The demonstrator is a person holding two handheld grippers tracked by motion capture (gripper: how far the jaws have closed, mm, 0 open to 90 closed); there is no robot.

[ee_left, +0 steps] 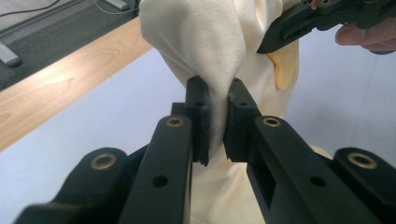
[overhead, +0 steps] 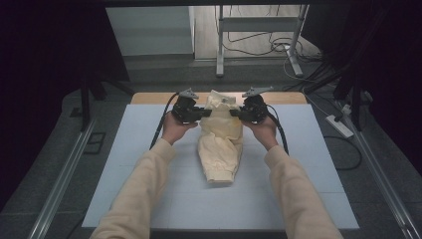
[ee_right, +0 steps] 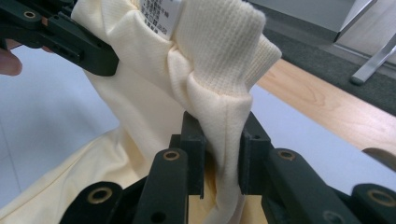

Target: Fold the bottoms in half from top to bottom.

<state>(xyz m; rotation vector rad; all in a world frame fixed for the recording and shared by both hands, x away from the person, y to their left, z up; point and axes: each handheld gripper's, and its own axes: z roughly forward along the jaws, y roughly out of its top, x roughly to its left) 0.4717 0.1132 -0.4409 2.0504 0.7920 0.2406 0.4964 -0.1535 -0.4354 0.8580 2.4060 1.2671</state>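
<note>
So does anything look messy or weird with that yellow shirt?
Yes: the shirt is bunched into a narrow, crumpled bundle instead of lying flat. The left gripper and right gripper pinch its top from both sides, so the ribbed collar is scrunched. No tear or stain shows.

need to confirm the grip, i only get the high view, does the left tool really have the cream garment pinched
Observer: Yes, in the left gripper view the left tool has a fold of the cream garment clamped between its jaws.
Operator: and the right one
Observer: The right tool is shut on a ribbed edge of it.
Operator: any tag near there
Observer: A white label shows just above that ribbed edge.
</note>
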